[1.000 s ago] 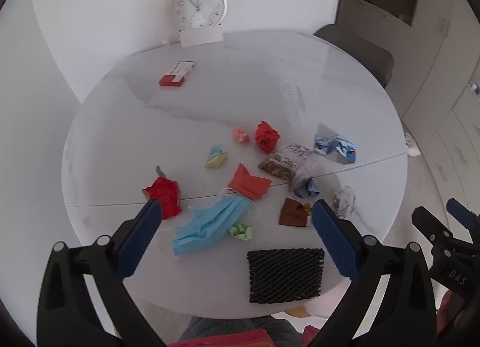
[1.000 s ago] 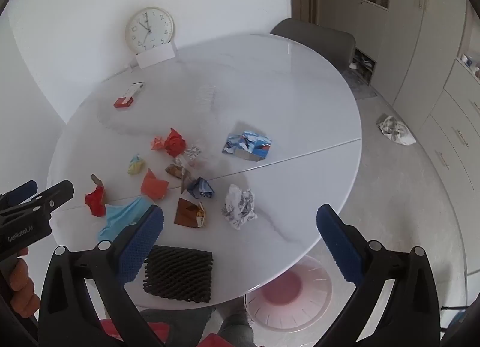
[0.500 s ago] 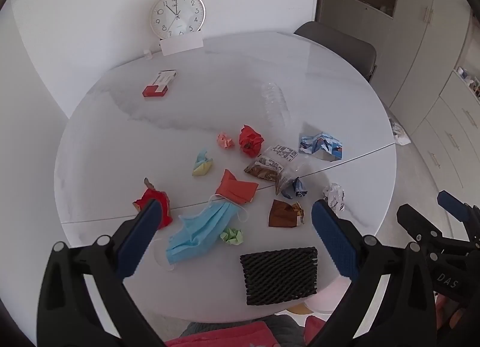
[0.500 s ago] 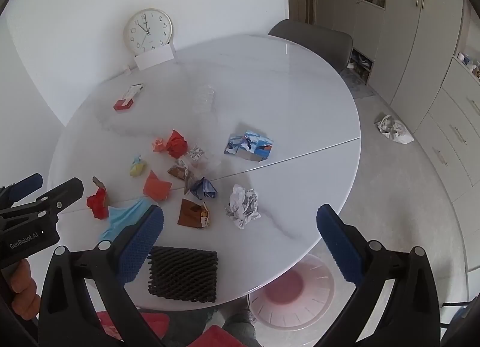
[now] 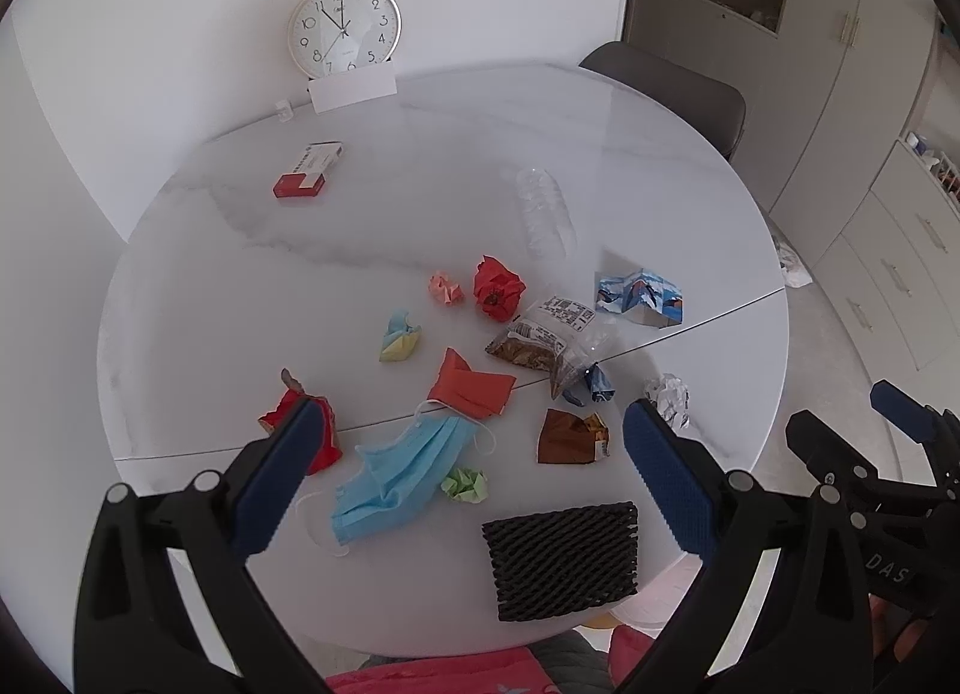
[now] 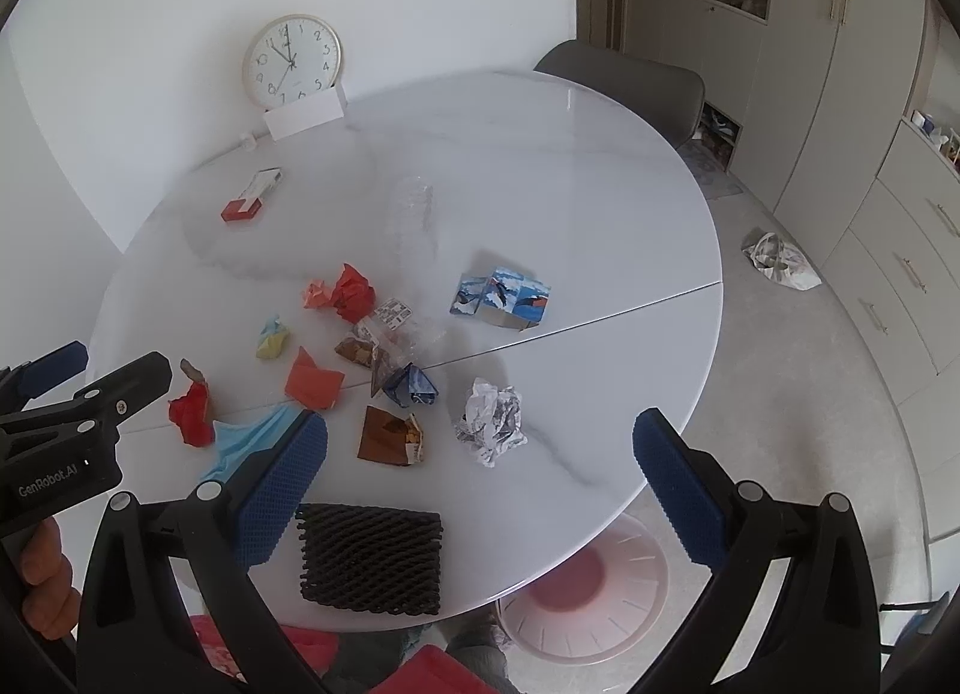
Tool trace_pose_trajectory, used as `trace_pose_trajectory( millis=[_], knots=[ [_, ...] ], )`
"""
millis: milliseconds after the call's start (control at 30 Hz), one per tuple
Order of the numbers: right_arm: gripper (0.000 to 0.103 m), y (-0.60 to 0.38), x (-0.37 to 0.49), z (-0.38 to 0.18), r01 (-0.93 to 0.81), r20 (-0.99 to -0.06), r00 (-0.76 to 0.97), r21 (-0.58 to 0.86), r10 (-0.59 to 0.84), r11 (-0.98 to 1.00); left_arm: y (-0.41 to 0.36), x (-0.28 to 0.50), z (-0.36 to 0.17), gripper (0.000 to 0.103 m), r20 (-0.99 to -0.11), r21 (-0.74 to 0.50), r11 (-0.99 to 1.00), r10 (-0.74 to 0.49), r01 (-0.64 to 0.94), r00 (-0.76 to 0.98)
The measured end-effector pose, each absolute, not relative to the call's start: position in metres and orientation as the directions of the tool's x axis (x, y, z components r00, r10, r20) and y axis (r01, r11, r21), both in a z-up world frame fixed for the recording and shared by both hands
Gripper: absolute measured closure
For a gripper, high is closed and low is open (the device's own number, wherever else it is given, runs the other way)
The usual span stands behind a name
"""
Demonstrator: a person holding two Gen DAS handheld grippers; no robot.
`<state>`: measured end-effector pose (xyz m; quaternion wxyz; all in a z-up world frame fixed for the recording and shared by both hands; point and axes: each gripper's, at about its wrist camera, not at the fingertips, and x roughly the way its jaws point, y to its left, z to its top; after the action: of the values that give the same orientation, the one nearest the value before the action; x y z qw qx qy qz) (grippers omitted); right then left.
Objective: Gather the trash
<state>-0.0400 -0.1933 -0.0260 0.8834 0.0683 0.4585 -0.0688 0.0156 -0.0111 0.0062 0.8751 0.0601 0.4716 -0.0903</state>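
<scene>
**Both grippers hover wide over the littered table**

My left gripper [image 5: 474, 454] hangs above the near edge of the round white table [image 5: 420, 153] with its fingers spread wide and nothing between them. My right gripper [image 6: 480, 460] is likewise released and empty, over the near right rim.

In the left wrist view, the trash sits in a loose cluster on the near half of the table. A blue face mask [image 5: 399, 472] lies at about 6 o'clock, its upper end touching an orange folded paper [image 5: 474, 385]. A small green wad [image 5: 465, 484] is just beside the mask at its 3 o'clock. A black foam net sleeve [image 5: 561, 559] lies nearest me, by the table edge. A brown wrapper [image 5: 570, 439] sits between the pads, with a clear snack bag [image 5: 543, 334] at its 12 o'clock. A red crumpled wrapper [image 5: 312, 436] is partly hidden behind my left pad.

From the right wrist view, a crumpled white paper ball [image 6: 492, 418] lies at 12 o'clock from the gripper, and a pink bin [image 6: 588, 592] stands on the floor under the table edge.
</scene>
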Motion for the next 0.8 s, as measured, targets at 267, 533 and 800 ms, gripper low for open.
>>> trace_pose_trajectory(
  millis=[267,533,800],
  knots=[
    [0.002,-0.185,-0.037,-0.027,0.174,-0.822,0.566,0.044,-0.064,0.984,-0.009,0.019,0.003,0.008,-0.839,0.014,0.976,-0.108,0.220,0.534],
    [0.002,-0.184,-0.036,-0.027,0.173,-0.824,0.564,0.043,-0.063,0.984,-0.007,0.022,0.002,0.008,-0.838,0.012,0.974,-0.113,0.225,0.533],
    [0.002,-0.178,-0.034,-0.029,0.173,-0.825,0.561,0.036,-0.068,0.984,-0.004,0.023,0.001,0.008,-0.842,0.008,0.974,-0.115,0.225,0.528]
  ],
)
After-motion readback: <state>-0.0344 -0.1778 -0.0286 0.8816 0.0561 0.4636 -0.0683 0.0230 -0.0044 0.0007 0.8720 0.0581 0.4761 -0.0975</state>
